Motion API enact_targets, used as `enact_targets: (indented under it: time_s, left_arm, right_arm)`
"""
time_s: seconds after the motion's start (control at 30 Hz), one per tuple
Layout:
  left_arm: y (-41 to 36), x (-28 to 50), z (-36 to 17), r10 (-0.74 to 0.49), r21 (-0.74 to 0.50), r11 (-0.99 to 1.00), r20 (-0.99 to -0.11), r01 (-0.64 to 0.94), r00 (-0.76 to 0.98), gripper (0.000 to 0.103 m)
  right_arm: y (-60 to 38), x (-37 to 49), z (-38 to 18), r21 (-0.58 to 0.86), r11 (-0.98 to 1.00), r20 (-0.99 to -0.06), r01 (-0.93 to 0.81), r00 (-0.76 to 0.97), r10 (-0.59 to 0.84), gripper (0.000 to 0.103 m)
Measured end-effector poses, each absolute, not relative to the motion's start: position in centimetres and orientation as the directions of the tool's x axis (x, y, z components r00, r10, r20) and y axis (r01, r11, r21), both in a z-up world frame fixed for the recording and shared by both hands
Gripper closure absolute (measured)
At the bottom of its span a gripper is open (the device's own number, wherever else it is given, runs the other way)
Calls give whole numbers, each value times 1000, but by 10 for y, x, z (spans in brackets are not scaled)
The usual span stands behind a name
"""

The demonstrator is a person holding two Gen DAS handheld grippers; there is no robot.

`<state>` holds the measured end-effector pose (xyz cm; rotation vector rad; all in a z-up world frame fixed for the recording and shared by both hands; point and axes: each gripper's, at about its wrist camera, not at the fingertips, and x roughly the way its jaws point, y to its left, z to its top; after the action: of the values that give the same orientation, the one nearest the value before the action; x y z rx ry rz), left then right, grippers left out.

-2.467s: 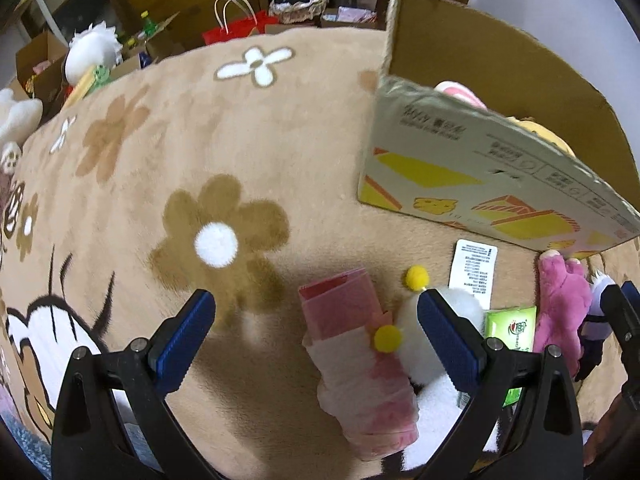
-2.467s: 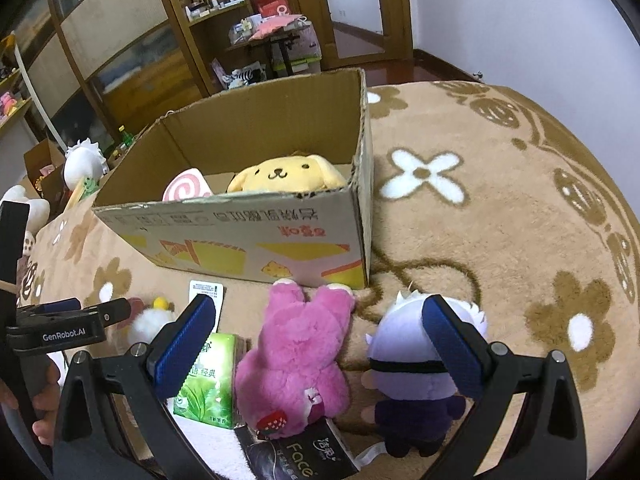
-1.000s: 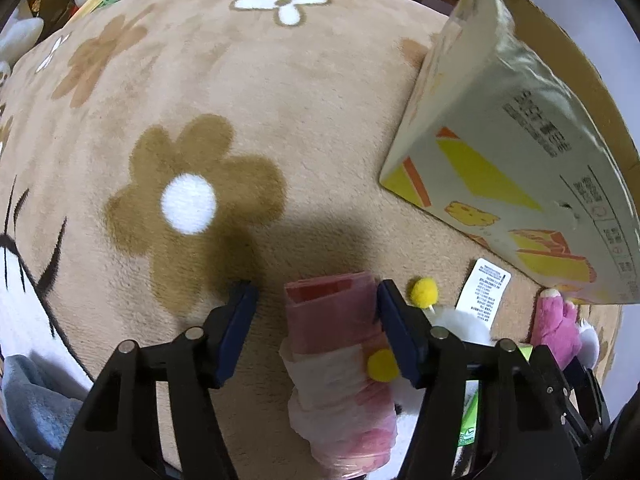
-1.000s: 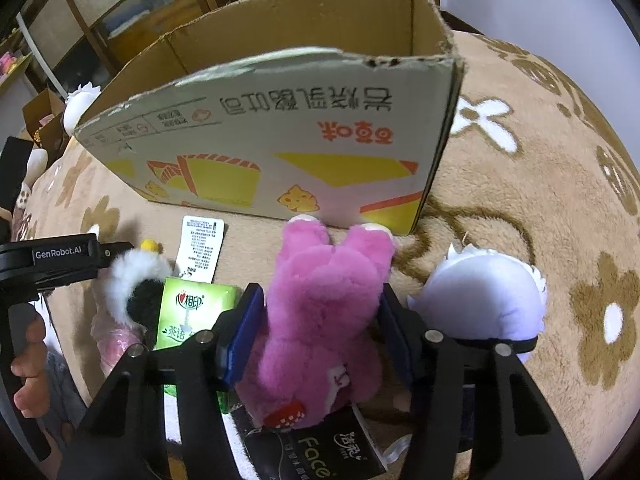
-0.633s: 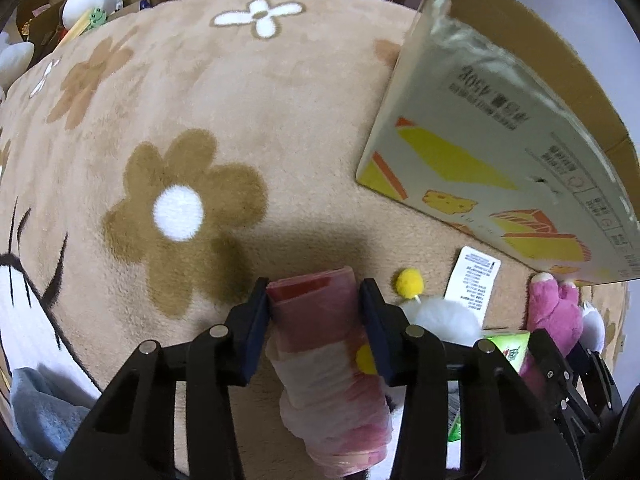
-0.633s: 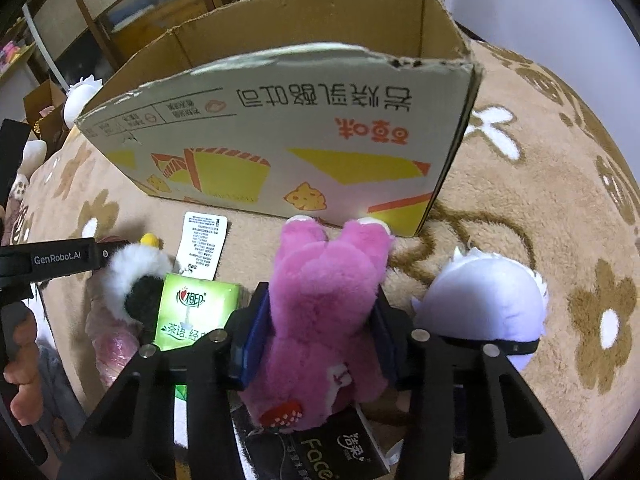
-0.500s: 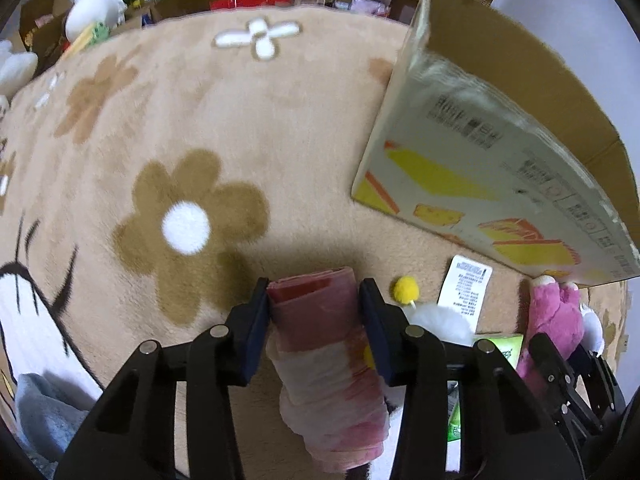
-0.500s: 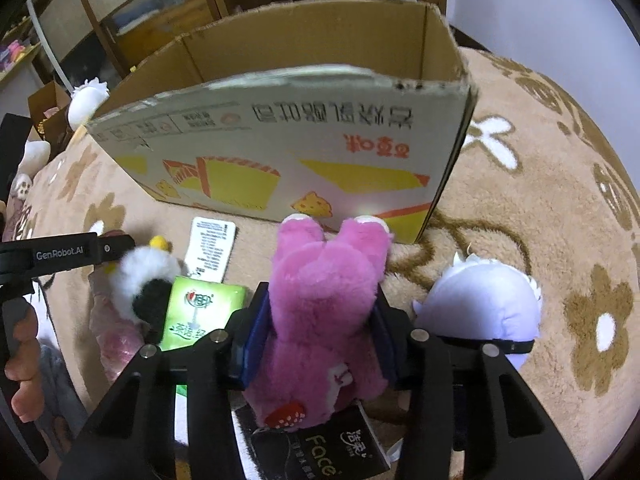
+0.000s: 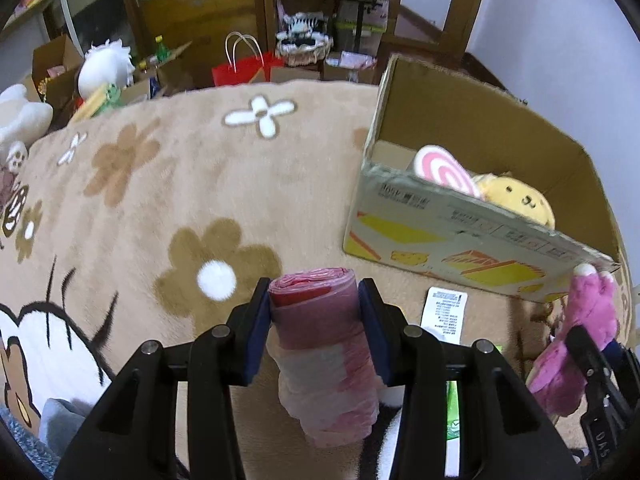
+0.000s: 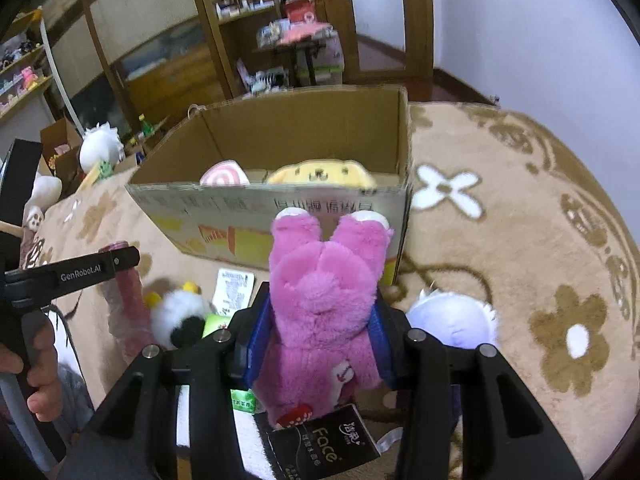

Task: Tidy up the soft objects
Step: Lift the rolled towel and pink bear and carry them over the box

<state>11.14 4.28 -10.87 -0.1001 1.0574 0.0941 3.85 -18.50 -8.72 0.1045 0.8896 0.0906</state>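
My left gripper [image 9: 316,324] is shut on a pink roll of plastic bags [image 9: 320,344] and holds it above the rug. My right gripper [image 10: 320,336] is shut on a pink plush bear [image 10: 324,292], lifted in front of the open cardboard box [image 10: 280,208]. The box [image 9: 460,236] holds a yellow plush [image 10: 320,174] and a pink swirl plush [image 10: 224,176]. The bear also shows at the right edge of the left wrist view [image 9: 580,332].
On the flowered rug [image 9: 180,184] lie a white-haired plush doll [image 10: 452,320], a black-and-white pompom toy [image 10: 180,316], a green tissue pack [image 10: 216,324], a white label card [image 10: 232,286] and a black "Face" pack [image 10: 324,444]. Shelves and clutter stand behind.
Both grippers closed on their objects, the left on the bag roll and the right on the pink bear, and both have lifted them upward; the box's inside now shows.
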Motion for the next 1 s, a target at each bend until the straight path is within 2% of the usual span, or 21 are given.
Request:
enact_targets:
  time_s: [0.4,0.7,1.0]
  left_arm:
    - [28,77,-36,10,-33,998,-737,-51,676,62]
    - [2,57,9,-12,25,999,-572,31,820,62]
    - [-5,59,42,-44,31,997,-459,65,887,62]
  right_arm:
    - [-191,19,-36,146,989,-653,-19,749,111,57]
    - [-192,8,1,146,989,-555,-31,825,108,57]
    - [-192,9,22,135,990,-473,-31,876,91,57]
